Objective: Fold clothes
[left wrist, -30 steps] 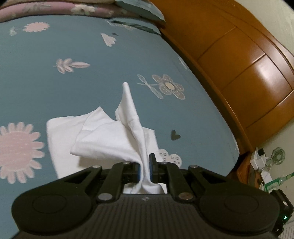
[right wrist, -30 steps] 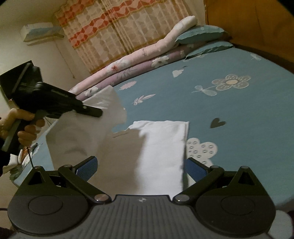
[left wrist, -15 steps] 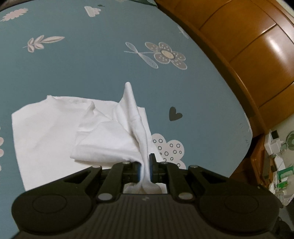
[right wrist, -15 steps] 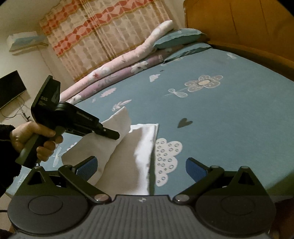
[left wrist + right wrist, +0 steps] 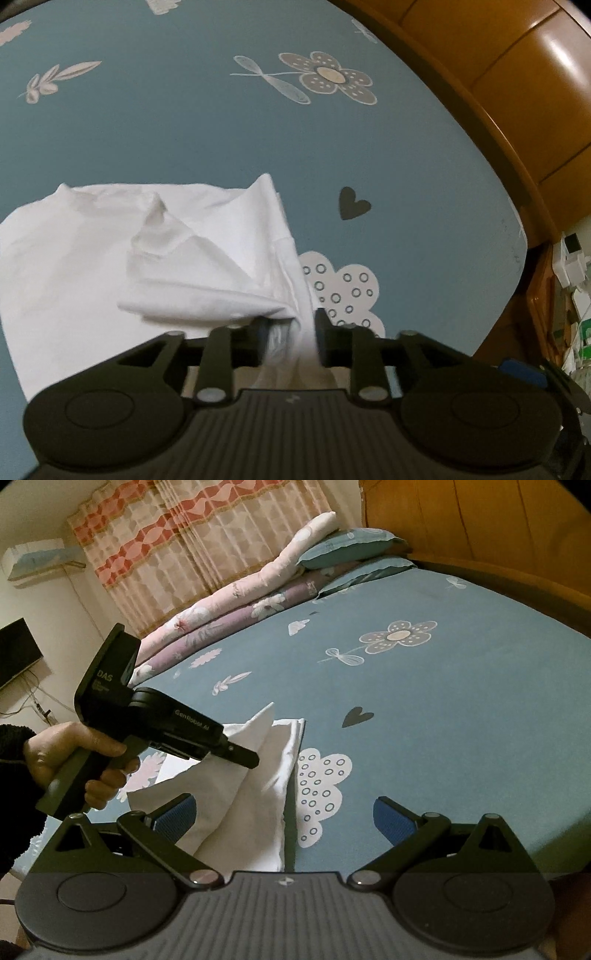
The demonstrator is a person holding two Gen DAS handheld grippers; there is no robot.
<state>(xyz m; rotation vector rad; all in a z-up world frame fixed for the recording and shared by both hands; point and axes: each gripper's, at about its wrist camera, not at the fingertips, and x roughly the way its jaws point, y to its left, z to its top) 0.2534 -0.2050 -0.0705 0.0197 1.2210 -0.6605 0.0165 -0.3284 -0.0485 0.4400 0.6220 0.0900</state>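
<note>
Carried across and lowered since a second ago: the lifted flap of the white garment (image 5: 207, 266), then raised high over the blue bedsheet (image 5: 184, 129), now sits low over the garment's flat layer, its pinched corner close to the white cloud print (image 5: 343, 291). Judging by that, a fold nearly laid, with the flap's edge coming in line with the flat layer's edge beside the cloud print. Not yet released, and the flap bunched and creased rather than flat, so probably some smoothing or a tug needed before letting go.

Left gripper (image 5: 291, 332): clamped on a twisted bunch of the garment's edge, cloth spilling back between the narrow-set jaws toward the camera, some blur there. From the right wrist view, held in a bare hand (image 5: 74, 760) by its pistol handle, body tilted down toward the cloud print, tip buried in the raised cloth peak just on the near-left of that print.

Right gripper (image 5: 284, 812): spread wide, blue pads well apart, holding nothing, hovering low at the near side of the cloud print with the garment's near edge passing between its fingers. Left pad close to the cloth; contact impossible to confirm.

Garment itself: on the bed, just left of the cloud print, wooden headboard (image 5: 517, 92) well beyond on the print's far right.
</note>
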